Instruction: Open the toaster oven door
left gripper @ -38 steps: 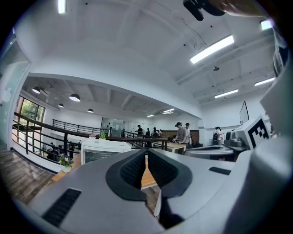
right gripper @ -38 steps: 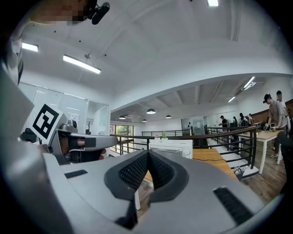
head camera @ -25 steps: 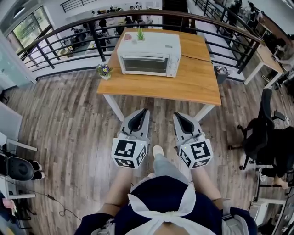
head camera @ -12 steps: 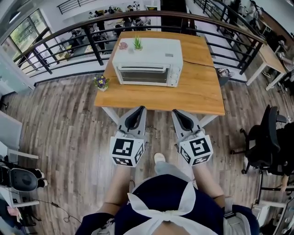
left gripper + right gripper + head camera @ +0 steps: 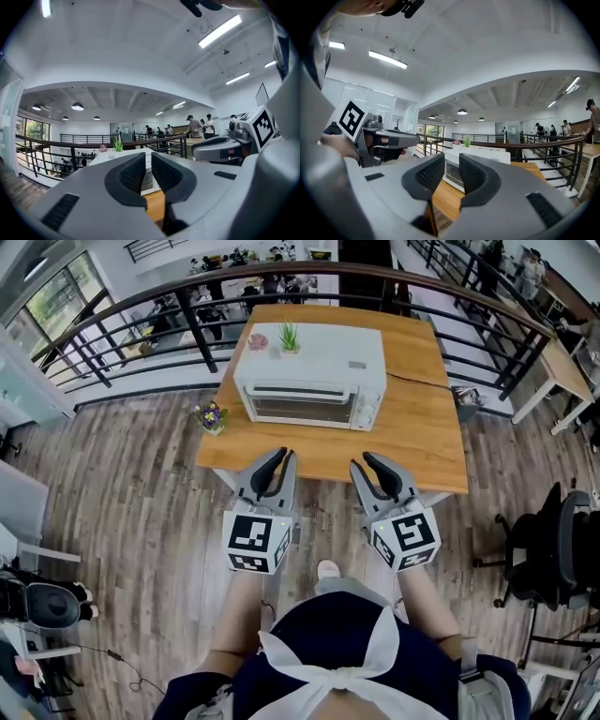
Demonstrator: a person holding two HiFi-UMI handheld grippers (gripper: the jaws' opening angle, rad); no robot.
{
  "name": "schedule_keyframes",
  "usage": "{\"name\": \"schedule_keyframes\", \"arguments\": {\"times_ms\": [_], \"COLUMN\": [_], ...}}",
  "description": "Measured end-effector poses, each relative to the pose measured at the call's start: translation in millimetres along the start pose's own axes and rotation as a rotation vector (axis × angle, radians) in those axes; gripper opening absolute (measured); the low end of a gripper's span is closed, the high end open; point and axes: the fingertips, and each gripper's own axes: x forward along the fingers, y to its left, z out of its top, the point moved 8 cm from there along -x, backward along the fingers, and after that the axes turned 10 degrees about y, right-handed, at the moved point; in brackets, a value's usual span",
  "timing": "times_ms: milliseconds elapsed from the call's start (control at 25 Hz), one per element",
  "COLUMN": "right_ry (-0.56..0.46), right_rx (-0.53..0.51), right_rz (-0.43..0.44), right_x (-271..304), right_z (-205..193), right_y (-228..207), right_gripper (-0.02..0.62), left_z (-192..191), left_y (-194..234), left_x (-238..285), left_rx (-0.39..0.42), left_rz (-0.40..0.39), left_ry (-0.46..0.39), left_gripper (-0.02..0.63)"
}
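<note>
1. A rectangular, orange-brown wooden surface [image 5: 412,432] stands on a grey-brown plank floor [image 5: 141,493].
2. A white, boxy toaster oven [image 5: 309,371] sits on the surface's far left part, with its shut glass door facing the near edge.
3. A small pot of purple and yellow flowers [image 5: 212,416] stands at the surface's left edge, near the oven but apart from it.
4. A thin dark seam runs from the oven to the surface's right edge.

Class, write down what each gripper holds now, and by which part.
Nothing is held. The left gripper is shut, empty; the right gripper has just been opening its jaws, nothing between them. Both are short of the toaster oven.
</note>
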Motion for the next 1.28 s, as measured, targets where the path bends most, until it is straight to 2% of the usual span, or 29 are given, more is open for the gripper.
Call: {"name": "schedule_keyframes", "arguments": {"times_ms": [80,120,200,440,600,960,1280], "right_ry": [0.005,0.008,0.013,0.038,0.060,0.096,0.131], "right_rx": [-0.011,-0.016,-0.026,-0.057,-0.086,-0.136,-0.180], "right_rz": [0.009,0.013,0.020,0.049,0.072,0.124,0.158], "right_x": [8,12,19,43,60,96,126], "right_z": [0,0,1,0,-3,-10,-11], "right_y": [-5,-7,-13,-33,-44,-68,-75], "right_gripper": [0.128,0.140,0.158,0.209,0.249,0.249,0.244], "left_z": [2,2,4,3,-2,-10,-21], "left_y": [7,10,15,32,45,66,82], "left_x": [5,8,14,36,51,82,98], "left_rx": [0.013,0.017,0.029,0.101,0.143,0.208,0.211], "left_rz": [0.009,0.006,-0.005,0.003,0.024,0.077,0.094], "left_ry": [-0.006,-0.008,-0.009,0.042,0.079,0.150,0.201], "left_gripper": [0.031,0.056,0.181,0.258,0.275,0.278,0.278]}}
